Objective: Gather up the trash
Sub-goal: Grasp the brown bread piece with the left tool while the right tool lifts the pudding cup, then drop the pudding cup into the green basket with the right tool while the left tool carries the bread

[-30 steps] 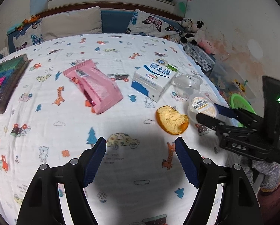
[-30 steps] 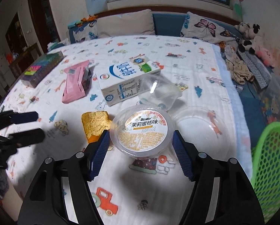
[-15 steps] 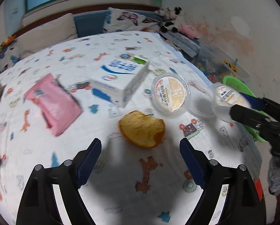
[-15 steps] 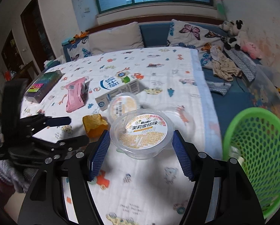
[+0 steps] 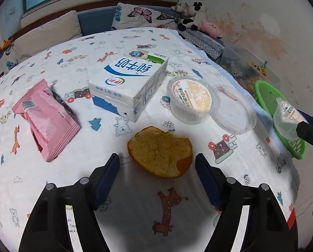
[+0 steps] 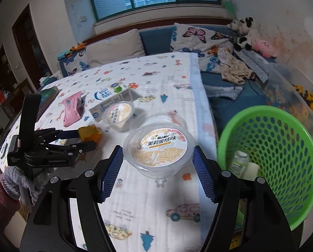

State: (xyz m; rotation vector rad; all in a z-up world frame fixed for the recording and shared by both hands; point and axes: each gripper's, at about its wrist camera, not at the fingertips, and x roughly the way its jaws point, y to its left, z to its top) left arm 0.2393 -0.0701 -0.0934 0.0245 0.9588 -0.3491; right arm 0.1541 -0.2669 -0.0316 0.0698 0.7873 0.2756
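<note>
Currently clamped between right gripper [image 6: 158,167] pads: clear plastic cup with orange printed lid [image 6: 157,148], beside green mesh basket [image 6: 269,159]. Left gripper [image 5: 157,169] jaws, just closing, apart around torn orange peel [image 5: 159,157], not touching it.

The right gripper [image 6: 158,160] has its fingers clamped on a clear cup, pointing toward twelve o'clock. The left gripper [image 5: 157,163], fingers spread and just been closing, tilts downward, nothing gripped.
</note>
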